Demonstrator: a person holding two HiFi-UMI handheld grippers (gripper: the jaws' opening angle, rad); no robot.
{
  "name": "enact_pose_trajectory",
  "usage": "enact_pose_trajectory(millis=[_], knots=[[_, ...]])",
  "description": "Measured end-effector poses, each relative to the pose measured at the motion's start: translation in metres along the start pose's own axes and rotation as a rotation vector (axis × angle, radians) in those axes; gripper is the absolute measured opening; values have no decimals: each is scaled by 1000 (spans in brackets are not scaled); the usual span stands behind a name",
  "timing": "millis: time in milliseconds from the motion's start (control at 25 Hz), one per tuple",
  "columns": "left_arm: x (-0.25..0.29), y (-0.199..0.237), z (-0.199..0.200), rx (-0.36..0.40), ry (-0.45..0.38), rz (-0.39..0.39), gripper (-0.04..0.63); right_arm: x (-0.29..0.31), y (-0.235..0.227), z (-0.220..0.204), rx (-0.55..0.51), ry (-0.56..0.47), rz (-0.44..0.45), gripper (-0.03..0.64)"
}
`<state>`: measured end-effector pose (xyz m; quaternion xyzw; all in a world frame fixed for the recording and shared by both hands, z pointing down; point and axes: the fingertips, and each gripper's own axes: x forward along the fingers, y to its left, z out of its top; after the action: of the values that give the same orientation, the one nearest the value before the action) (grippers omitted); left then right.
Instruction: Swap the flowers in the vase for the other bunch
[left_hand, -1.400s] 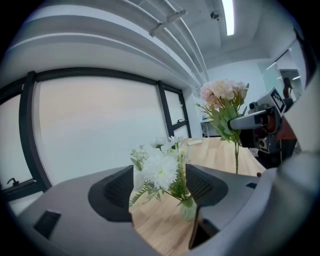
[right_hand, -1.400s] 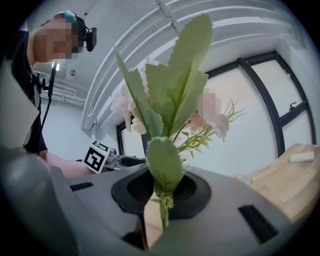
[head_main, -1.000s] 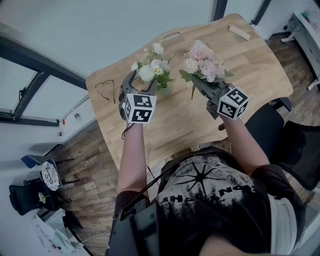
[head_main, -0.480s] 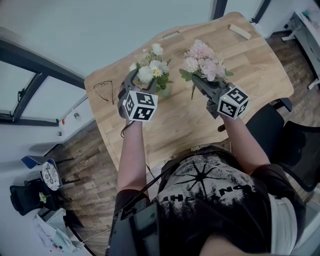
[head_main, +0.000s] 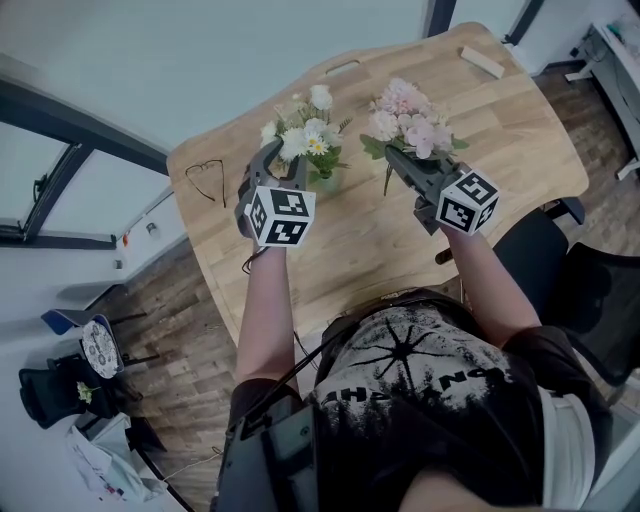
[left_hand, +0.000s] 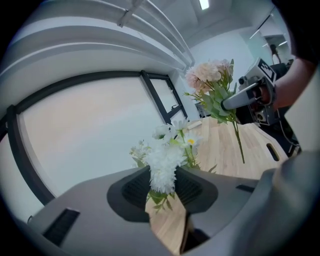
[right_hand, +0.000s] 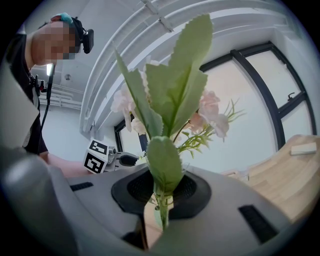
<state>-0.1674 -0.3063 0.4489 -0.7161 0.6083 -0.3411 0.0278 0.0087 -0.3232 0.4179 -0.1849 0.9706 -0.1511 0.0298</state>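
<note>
A bunch of white flowers (head_main: 303, 133) stands in a small greenish vase (head_main: 327, 182) on the wooden table (head_main: 370, 240). My left gripper (head_main: 284, 163) reaches into the bunch from the near side. Its jaws have just been closing, and in the left gripper view the white flowers (left_hand: 165, 160) sit squeezed between its pads, left gripper (left_hand: 165, 198). To the right, above the table, my right gripper (head_main: 397, 160) is shut on the stems of a pink bunch (head_main: 408, 118). In the right gripper view its green leaves (right_hand: 167, 107) fill the space ahead of the right gripper (right_hand: 161, 207).
A pair of eyeglasses (head_main: 205, 178) lies at the table's left edge. A small wooden block (head_main: 482, 62) rests at the far right corner. A dark chair (head_main: 575, 280) stands to the right of the table, and a glass wall runs behind it.
The left gripper's jaws have narrowed from wide open onto the white bunch. The right gripper and the pink bunch have stayed where they were.
</note>
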Motion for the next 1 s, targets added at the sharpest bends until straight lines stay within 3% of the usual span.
enact_pose_trajectory(millis=[1000], knots=[[-23, 22, 17, -107, -118, 71, 110, 6, 9, 1, -22, 6, 18, 51]])
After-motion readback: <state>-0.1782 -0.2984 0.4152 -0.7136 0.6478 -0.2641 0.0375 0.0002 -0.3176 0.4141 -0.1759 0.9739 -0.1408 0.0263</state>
